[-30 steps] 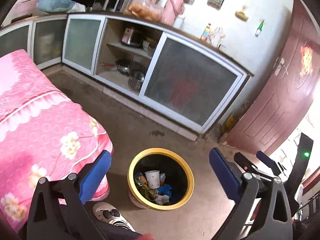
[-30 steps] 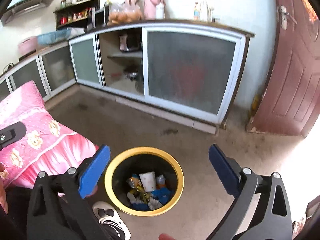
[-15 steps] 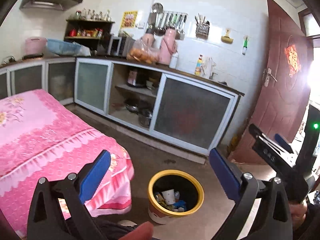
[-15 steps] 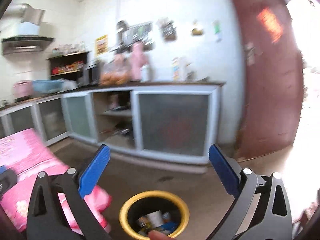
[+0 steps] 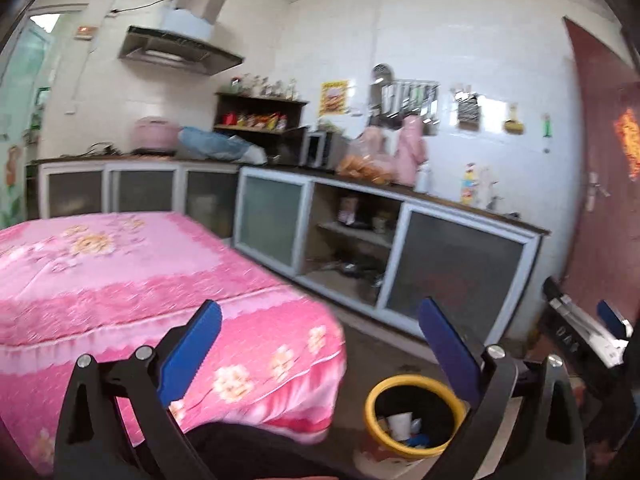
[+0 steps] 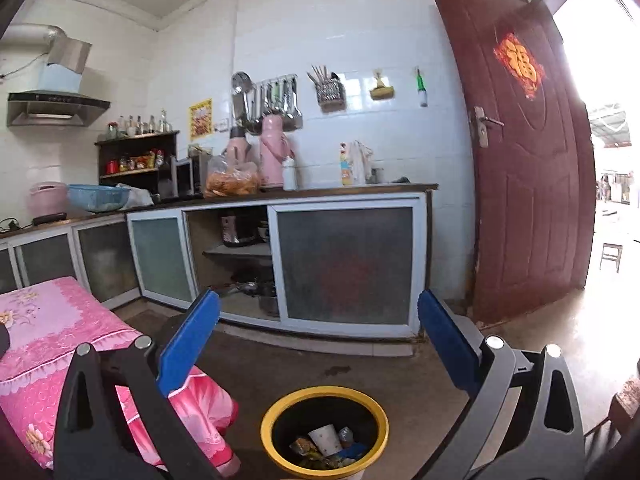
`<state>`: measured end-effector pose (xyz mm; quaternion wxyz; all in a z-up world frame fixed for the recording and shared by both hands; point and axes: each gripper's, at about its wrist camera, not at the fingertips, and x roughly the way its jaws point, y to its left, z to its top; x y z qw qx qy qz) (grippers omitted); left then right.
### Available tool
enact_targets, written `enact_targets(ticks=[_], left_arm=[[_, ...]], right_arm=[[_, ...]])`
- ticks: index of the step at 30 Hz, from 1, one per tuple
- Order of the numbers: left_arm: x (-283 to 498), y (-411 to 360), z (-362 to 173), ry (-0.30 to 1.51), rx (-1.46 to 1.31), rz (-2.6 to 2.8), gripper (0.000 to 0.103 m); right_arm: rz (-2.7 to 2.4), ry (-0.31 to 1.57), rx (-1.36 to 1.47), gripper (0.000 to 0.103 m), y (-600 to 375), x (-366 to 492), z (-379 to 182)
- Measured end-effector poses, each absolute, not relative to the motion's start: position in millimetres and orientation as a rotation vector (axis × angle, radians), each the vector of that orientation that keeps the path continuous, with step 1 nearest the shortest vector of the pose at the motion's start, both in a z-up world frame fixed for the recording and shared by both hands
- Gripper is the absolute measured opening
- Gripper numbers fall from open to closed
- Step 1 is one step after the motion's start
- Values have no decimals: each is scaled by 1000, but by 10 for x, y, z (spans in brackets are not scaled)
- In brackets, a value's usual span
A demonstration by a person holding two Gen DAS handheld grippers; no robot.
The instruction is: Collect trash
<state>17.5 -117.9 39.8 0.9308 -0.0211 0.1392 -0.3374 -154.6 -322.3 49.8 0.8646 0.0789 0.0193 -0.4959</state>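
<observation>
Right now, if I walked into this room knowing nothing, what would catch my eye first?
Probably the bright pink flowered cloth filling the left side, draped over what looks like a table or bed. Next, the yellow-rimmed bin on the floor in front, with a paper cup and wrappers inside. On the right, the dark red door stands open to daylight.

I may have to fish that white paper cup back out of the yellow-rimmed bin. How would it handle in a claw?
The white paper cup looks thin-walled and empty, so probably light and easily crushed by a firm squeeze. It lies tilted among loose wrappers in the bin, so it may shift or slide when nudged. Its tapered round shape would likely roll if dropped.
</observation>
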Motion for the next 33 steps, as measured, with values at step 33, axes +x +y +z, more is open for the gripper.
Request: enact_targets(ticks=[33], left_arm=[[-4, -973, -16, 322, -8, -497, 95]], right_arm=[[-908, 187, 128, 95, -2914, -1306, -30]])
